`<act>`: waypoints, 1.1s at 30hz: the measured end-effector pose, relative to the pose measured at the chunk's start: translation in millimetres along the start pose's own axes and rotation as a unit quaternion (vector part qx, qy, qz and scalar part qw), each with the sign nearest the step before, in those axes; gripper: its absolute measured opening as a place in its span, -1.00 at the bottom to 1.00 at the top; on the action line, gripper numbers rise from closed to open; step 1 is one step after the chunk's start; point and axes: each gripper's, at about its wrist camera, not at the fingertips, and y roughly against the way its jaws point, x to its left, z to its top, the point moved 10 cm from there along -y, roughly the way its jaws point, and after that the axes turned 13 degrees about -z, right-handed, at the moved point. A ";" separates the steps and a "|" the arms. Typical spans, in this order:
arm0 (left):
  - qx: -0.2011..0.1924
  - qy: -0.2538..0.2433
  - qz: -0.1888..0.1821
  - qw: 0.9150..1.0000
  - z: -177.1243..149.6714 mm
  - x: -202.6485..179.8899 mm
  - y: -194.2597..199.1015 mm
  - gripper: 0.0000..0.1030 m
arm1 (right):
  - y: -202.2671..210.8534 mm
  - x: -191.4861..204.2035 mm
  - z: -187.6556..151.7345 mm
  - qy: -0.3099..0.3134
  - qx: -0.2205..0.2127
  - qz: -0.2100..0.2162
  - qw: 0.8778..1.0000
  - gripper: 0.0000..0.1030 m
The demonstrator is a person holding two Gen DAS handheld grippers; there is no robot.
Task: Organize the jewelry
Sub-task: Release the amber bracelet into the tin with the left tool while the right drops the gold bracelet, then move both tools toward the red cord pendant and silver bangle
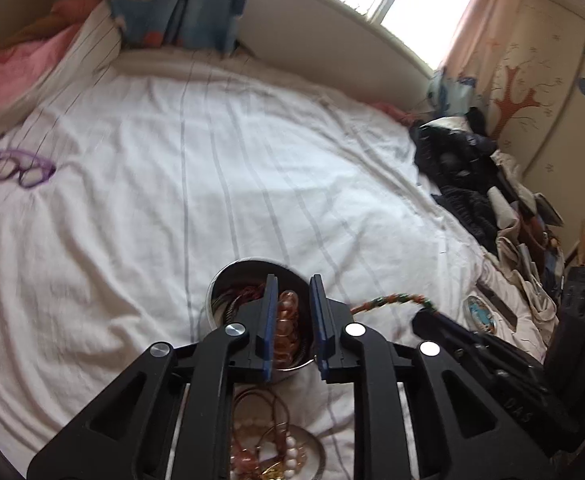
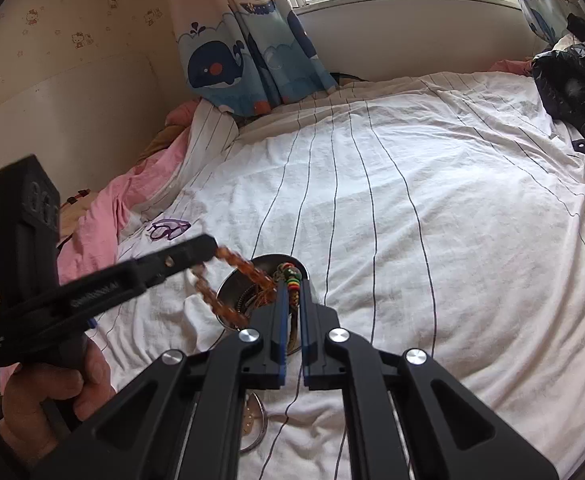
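Left wrist view: your left gripper [image 1: 292, 300] hangs over a round metal bowl [image 1: 214, 300] on a white striped bedsheet [image 1: 172, 160]. Its blue-padded jaws stand slightly apart, and an amber bead bracelet [image 1: 286, 328] shows in the gap between them, above the bowl; whether the pads press on it cannot be told here. A shallow dish [image 1: 316, 446] with pearl and gold pieces lies near the bottom edge. Purple glasses [image 1: 22, 170] lie far off on the left. Your right gripper [image 1: 424, 318] enters from the right, carrying a braided cord [image 1: 388, 300].

Right wrist view: your right gripper [image 2: 292, 292] has its jaws closed on the braided cord [image 2: 290, 280], strung with coloured beads, over the bowl [image 2: 232, 284]. Your left gripper [image 2: 212, 246] reaches in from the left, the amber bracelet [image 2: 228, 280] dangling from its tips down toward the bowl. A hand [image 2: 48, 396] holds its grip.
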 end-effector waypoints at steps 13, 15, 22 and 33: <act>-0.001 -0.016 0.043 0.999 -12.9 16.2 45.9 -0.05 | -62.3 26.6 -18.6 0.026 0.058 -0.013 0.998 -0.34; 0.007 -0.024 0.049 0.999 -19.4 15.7 50.7 -0.01 | -55.1 21.4 -16.6 0.020 0.050 -0.016 0.998 -0.35; 0.068 -0.069 0.070 0.993 -60.6 18.4 53.1 0.04 | -18.8 13.6 -35.7 0.030 0.065 -0.009 0.997 -0.33; 0.090 -0.083 0.077 0.990 -84.6 17.4 67.1 0.12 | -8.2 21.0 -94.1 0.106 0.124 -0.017 0.986 -0.29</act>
